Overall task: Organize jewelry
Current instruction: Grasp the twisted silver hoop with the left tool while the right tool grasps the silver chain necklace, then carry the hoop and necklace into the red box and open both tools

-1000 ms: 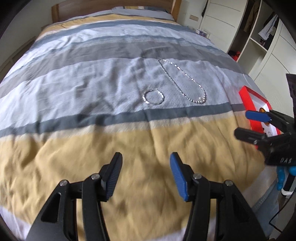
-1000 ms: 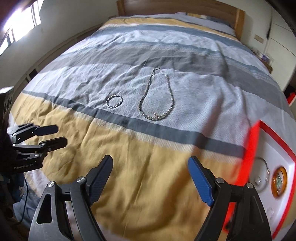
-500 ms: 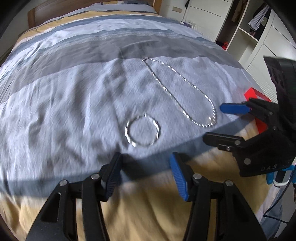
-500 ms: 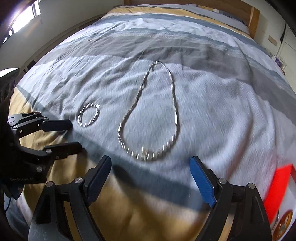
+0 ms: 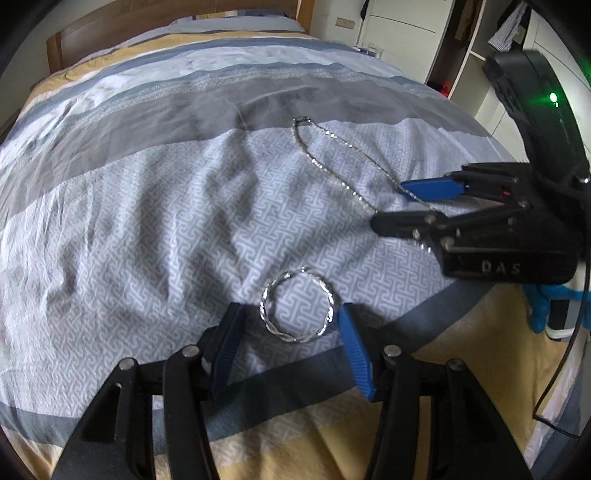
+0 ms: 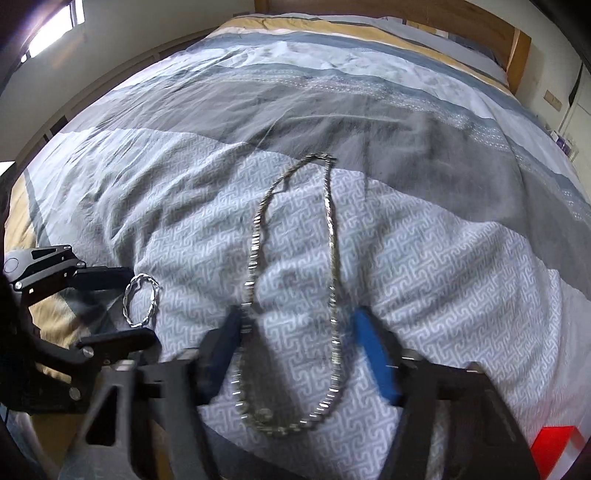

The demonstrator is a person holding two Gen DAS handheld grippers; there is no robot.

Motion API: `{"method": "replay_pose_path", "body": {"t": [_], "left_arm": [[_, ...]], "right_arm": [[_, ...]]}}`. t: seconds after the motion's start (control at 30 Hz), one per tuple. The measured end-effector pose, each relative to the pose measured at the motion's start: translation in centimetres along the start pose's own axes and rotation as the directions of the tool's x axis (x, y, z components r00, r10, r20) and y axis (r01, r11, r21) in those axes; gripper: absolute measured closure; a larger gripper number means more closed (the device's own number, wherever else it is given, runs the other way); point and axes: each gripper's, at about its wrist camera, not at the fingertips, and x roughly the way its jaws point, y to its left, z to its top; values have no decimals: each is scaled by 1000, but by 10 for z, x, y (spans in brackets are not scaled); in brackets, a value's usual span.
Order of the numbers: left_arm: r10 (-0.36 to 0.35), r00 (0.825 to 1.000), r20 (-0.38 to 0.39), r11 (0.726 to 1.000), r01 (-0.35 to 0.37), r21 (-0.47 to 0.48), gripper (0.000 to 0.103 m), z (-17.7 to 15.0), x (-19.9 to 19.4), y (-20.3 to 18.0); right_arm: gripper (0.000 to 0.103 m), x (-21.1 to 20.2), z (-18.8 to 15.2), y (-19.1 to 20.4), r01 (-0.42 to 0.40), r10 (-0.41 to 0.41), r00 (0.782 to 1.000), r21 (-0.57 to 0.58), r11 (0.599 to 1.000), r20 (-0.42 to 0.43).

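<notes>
A silver twisted bracelet (image 5: 297,305) lies on the grey patterned bedspread, between the open fingers of my left gripper (image 5: 286,314). It also shows in the right wrist view (image 6: 141,300), between the left gripper's fingers (image 6: 107,275). A long silver necklace (image 6: 295,280) lies in a loop on the bedspread, its lower part between the open fingers of my right gripper (image 6: 299,321). In the left wrist view the necklace (image 5: 332,166) runs under the right gripper (image 5: 395,206), which is open over its near end.
The striped bedspread (image 5: 147,221) covers a bed with a wooden headboard (image 5: 166,26). White wardrobes and shelves (image 5: 461,44) stand to the right. A corner of a red jewelry box (image 6: 554,446) shows at the lower right of the right wrist view.
Both grippers have moved forward and down. The left gripper's fingers now straddle the bracelet, and the right gripper's fingers now straddle the necklace's lower loop. Most of the red box has left view.
</notes>
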Motion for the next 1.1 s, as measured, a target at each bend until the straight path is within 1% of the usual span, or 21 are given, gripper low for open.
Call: {"method": "replay_pose_path", "body": {"t": [0.03,0.07,0.1,0.17,0.2,0.5,0.6,0.83,1.1], "left_arm": [[7,1000,4,1000,-7,3,56,0,0,-1],[11,1000,6,1000,-11,4,61,0,1,-2],[13,1000,9,1000,-13,3,66,1,1,-2],[14,1000,11,1000,-14,-1,66,1,0,-1],[16,1000,13,1000,-16,2,66,0,-1,-2],[18,999,28,1000,-17,-23,66,-15,-27,-10],[23,999,34,999,-22,-24,66,-19,-40,-14],[26,998,60,999,-25,-20,66,-23,-73,-30],[0,993,122,1000,-2,19,66,-17,-117,-73]], "right_arm": [[71,0,-1,2,-3,3,1000,-7,1000,-1],[81,-1,-3,3,-4,4,1000,-9,1000,-1],[85,-2,-4,4,-3,3,1000,-10,1000,-1],[97,-7,-10,4,-10,10,1000,6,1000,3],[100,-10,-13,3,-16,16,1000,17,1000,8],[100,-49,-44,8,-38,33,997,74,997,71],[100,-70,-52,9,-37,29,995,83,996,100],[100,-130,-68,6,-14,-6,984,114,993,176],[100,-196,-95,-12,28,-72,965,172,985,252]]}}
